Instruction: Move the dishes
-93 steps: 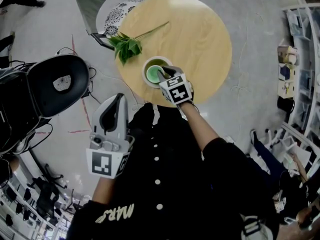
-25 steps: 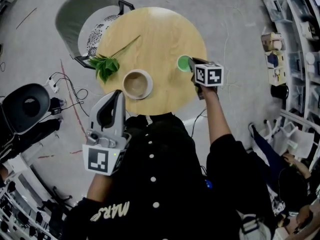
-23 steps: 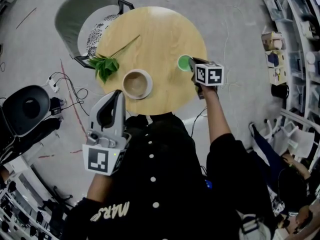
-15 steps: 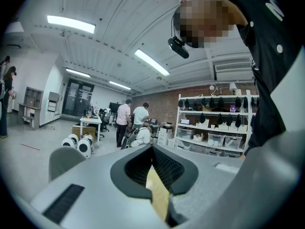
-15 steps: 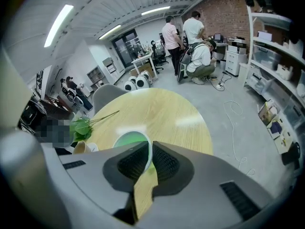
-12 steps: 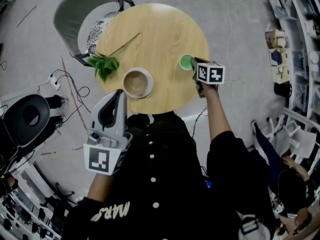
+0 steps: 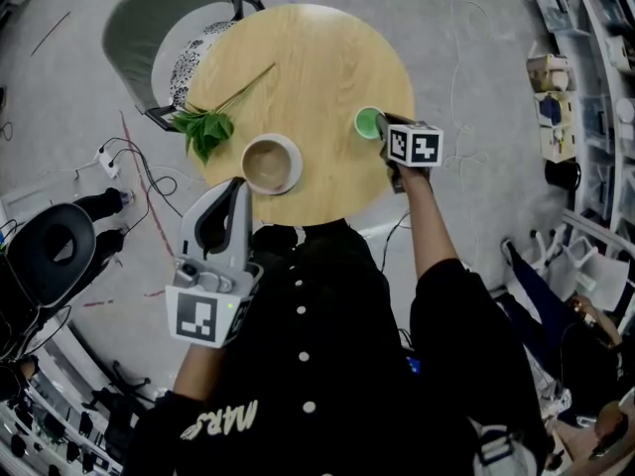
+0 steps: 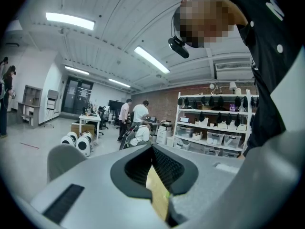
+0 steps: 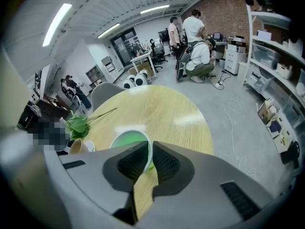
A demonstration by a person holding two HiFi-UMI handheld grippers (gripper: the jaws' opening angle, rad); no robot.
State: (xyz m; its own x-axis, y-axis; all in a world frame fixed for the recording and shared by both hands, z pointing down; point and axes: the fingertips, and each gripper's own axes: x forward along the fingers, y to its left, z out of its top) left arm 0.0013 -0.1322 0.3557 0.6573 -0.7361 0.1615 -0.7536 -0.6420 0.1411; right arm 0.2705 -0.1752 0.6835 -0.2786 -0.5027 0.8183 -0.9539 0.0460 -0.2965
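Note:
A small green bowl [image 7: 367,122] sits at the right side of the round wooden table [image 7: 317,67]. My right gripper [image 7: 382,130] is shut on its near rim. In the right gripper view the bowl's white rim [image 9: 128,142] runs between the jaws of that gripper [image 9: 148,151]. A larger beige bowl [image 7: 270,164] stands empty near the table's front edge, also visible as the beige bowl [image 9: 81,147] at the left. My left gripper [image 7: 234,188] is held up off the table by my chest, shut and empty; its own view [image 8: 151,151] faces the room.
A leafy green sprig [image 7: 203,127] lies on the table's left part. A grey chair [image 7: 149,28] with a patterned cushion stands behind the table. A black chair [image 7: 50,251] and cables are on the floor at the left, and shelves [image 7: 585,58] at the right.
The green bowl was lifted out of the beige bowl and carried to the table's right side by my right gripper. Over the last second it has barely moved. My left gripper stayed put.

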